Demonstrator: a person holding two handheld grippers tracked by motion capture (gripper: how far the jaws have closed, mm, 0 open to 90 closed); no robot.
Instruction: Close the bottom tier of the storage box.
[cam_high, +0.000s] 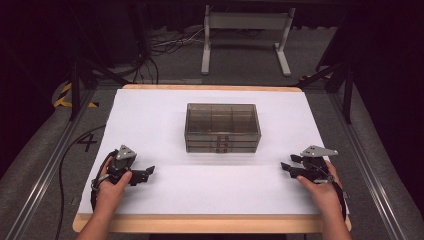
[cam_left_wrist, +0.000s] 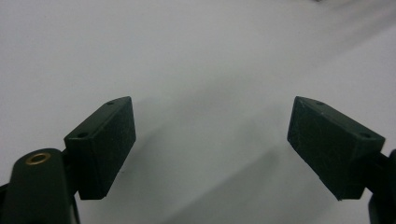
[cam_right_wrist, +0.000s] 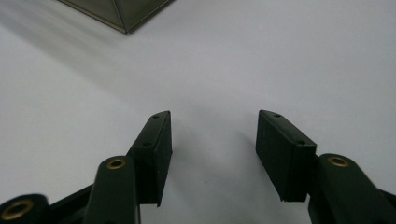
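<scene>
Drawer box (cam_high: 222, 127) mid-table (cam_high: 150, 107); left tongs (cam_high: 146, 173), right tongs (cam_high: 287, 168) flanking, nearer person.

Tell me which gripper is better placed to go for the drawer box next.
Marginally the right gripper: its own view already shows a corner of the drawer box ahead. The left gripper faces bare white table. Both open, similarly far.

White sheet (cam_high: 165, 112) covers wooden tabletop (cam_high: 210, 223), wood edge visible front and back. Beyond table: white metal stand (cam_high: 246, 37) on grey floor, cable bundle (cam_high: 165, 42) left of it. Yellow-black hazard tape (cam_high: 65, 95) far left. Painted "4" (cam_high: 87, 142) on floor. Aluminium rails (cam_high: 42, 175) flank both sides.
</scene>
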